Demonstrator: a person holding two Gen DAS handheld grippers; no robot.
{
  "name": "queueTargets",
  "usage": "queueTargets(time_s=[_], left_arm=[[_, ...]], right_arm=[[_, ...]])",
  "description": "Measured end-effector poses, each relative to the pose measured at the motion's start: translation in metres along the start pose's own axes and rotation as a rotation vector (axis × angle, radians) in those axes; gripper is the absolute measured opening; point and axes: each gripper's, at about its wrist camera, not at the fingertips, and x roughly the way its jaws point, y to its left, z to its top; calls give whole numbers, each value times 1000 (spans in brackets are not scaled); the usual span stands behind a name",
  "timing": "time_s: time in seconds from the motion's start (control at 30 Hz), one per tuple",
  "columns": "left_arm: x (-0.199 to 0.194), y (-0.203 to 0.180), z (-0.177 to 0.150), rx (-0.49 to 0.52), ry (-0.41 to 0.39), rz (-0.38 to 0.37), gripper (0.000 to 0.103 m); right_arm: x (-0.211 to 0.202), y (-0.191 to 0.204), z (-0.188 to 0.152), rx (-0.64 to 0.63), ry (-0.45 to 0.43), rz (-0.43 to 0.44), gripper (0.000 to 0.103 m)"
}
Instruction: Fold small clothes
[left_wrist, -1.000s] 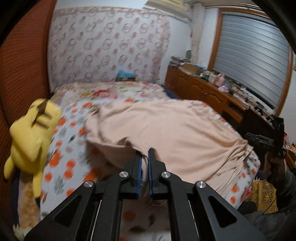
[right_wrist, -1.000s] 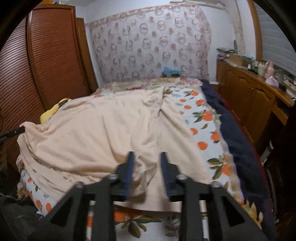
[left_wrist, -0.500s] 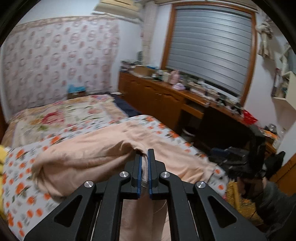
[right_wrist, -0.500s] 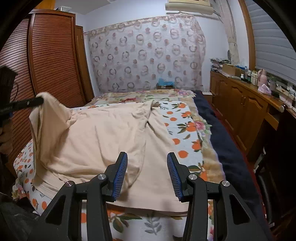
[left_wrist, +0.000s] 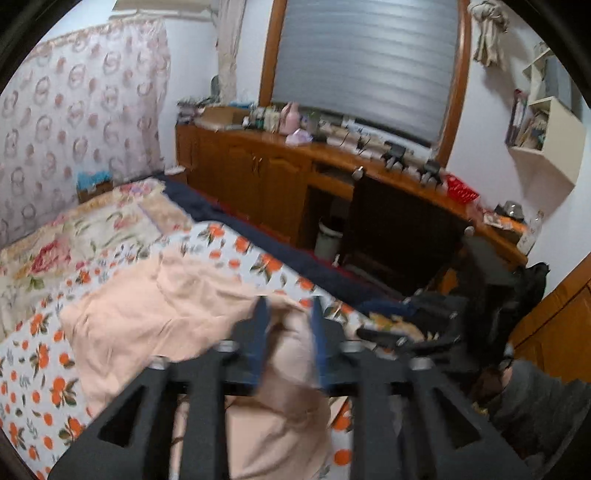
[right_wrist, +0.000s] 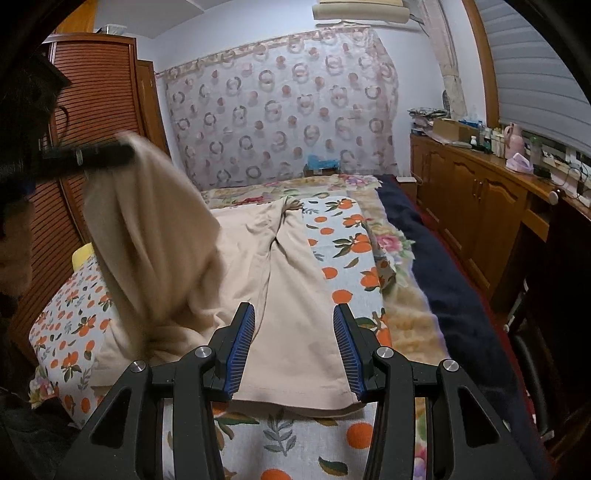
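A peach garment (right_wrist: 288, 295) lies spread on the orange-print bedspread (right_wrist: 332, 435). My left gripper (left_wrist: 288, 332) is blurred and its jaws are opening. A bunched fold of the garment (left_wrist: 147, 317) sits loosely between them, with neither pad pressing on it. In the right wrist view the left gripper (right_wrist: 92, 153) shows as a dark bar at the upper left, with a lifted flap of the cloth hanging from its tip. My right gripper (right_wrist: 295, 339) stands open just above the garment's near hem, with nothing between its blue pads (right_wrist: 242, 343).
A yellow plush toy (right_wrist: 83, 254) peeks out at the bed's left edge beside a slatted wardrobe (right_wrist: 99, 110). A dark blue blanket (right_wrist: 443, 277) runs along the right side. Beyond it stands a wooden cabinet (right_wrist: 480, 206) crowded with items. A grey sleeve (left_wrist: 535, 398) shows at the lower right.
The left gripper swung up and across the bed, carrying the garment's edge over the rest, and its jaws have parted. The right gripper opened a little wider early on, then stayed put.
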Motion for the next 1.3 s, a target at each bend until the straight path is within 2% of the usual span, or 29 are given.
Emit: queueTargets(time_s=[0.07, 0.13, 0.2, 0.33, 0.67, 0.8, 0.9, 1.0, 1.3], left_arm=[[-1, 8, -9, -5, 4, 28, 52], [-5, 14, -15, 0, 1, 70, 72], [-11, 21, -22, -8, -16, 107, 79], [-20, 38, -38, -46, -21, 143, 79], [-41, 81, -92, -125, -14, 335, 79], [-47, 97, -116, -178, -1, 360, 79], [-52, 108, -129, -210, 10, 380, 79], [-58, 118, -140, -247, 10, 389, 79], [-71, 136, -152, -288, -24, 424, 79]], right_arm=[[0, -2, 1, -2, 1, -2, 46], [1, -3, 1, -2, 0, -2, 46], [0, -3, 3, -5, -1, 1, 46], [3, 2, 7, -27, 2, 6, 46], [27, 38, 30, -138, 27, 63, 46], [44, 58, 41, -188, 44, 88, 47], [54, 70, 48, -228, 55, 111, 54], [64, 84, 55, -265, 65, 143, 54], [101, 112, 69, -322, 133, 218, 55]])
